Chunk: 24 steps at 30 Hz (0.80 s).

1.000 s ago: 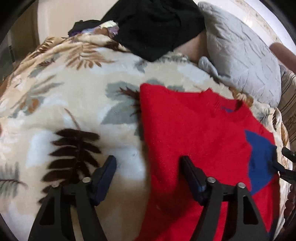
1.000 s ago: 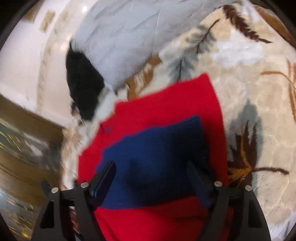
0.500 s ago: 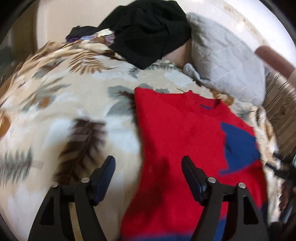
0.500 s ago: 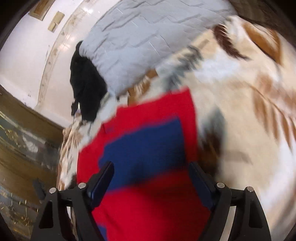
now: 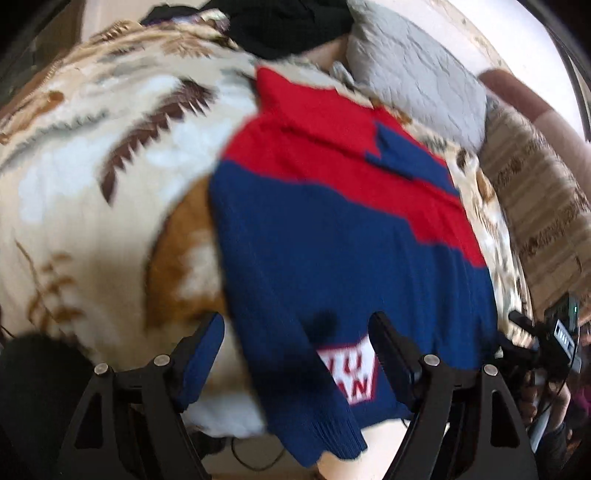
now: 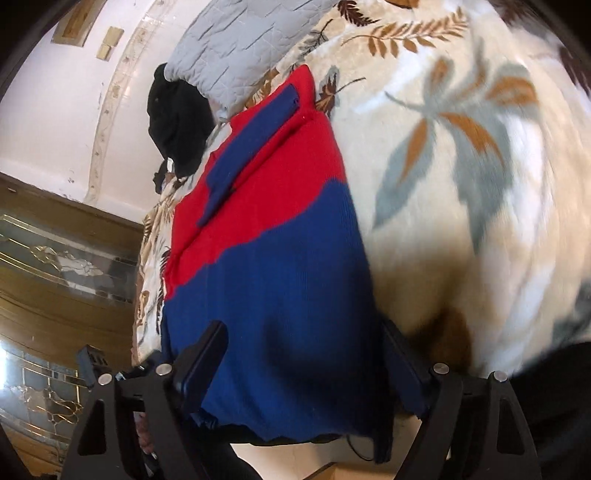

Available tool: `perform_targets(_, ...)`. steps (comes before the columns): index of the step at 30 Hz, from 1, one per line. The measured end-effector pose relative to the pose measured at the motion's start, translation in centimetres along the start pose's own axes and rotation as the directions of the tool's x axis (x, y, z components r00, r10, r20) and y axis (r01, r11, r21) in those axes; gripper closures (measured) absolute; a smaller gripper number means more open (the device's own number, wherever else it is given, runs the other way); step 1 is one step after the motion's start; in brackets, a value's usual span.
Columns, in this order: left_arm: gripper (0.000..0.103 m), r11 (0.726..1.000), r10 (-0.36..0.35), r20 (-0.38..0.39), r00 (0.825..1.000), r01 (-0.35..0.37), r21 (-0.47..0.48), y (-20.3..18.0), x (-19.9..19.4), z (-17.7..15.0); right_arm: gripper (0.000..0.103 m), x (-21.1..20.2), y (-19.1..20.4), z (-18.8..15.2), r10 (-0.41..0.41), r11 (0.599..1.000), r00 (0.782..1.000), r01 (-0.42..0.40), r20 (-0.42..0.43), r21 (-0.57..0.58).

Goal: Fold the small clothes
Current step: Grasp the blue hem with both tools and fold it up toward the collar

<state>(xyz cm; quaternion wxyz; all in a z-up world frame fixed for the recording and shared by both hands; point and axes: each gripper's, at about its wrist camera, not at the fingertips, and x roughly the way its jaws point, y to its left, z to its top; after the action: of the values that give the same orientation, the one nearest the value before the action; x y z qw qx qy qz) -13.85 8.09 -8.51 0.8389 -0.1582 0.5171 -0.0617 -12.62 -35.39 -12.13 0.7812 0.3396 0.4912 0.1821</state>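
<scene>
Fingers of the left gripper stand released, with nothing clamped between them, and the right gripper is likewise spread wide and empty. Both have pulled back from the middle of the sweater to its near hem, where a second ago they hovered over the red chest and the folded-in blue sleeve. The sweater lies flat on the leaf-patterned blanket of the bed, collar end toward the grey pillow, its blue lower half and white label now filling the near view and the hem drooping over the blanket's edge. In the right wrist view the blue hem spans the gap between the fingers without being pinched. A black garment sits beyond the sweater, beside the pillow. Judging by this, the sleeve folds look done and the hands are set up to take the hem corners; the next fold would likely carry the hem up toward the collar.
</scene>
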Motion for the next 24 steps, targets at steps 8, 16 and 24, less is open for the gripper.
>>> perform_targets(8,0.036,0.992,0.125,-0.045,0.991,-0.125,-0.002,-0.3,-0.2,-1.9,0.018,-0.7,-0.1,-0.5,-0.005,1.0,1.0,0.005,0.007,-0.006)
perform_targets(16,0.046,0.983,0.138,-0.032,0.99,-0.141,-0.118,2.1,-3.1,-3.9,0.018,-0.9,-0.1,-0.9,-0.004,1.0,1.0,0.004,-0.001,-0.01)
perform_targets(24,0.045,0.993,0.099,-0.078,0.992,-0.104,-0.05,0.6,-1.4,-4.3,0.018,-1.2,0.0,-1.5,-0.021,0.999,1.0,0.021,-0.018,-0.027)
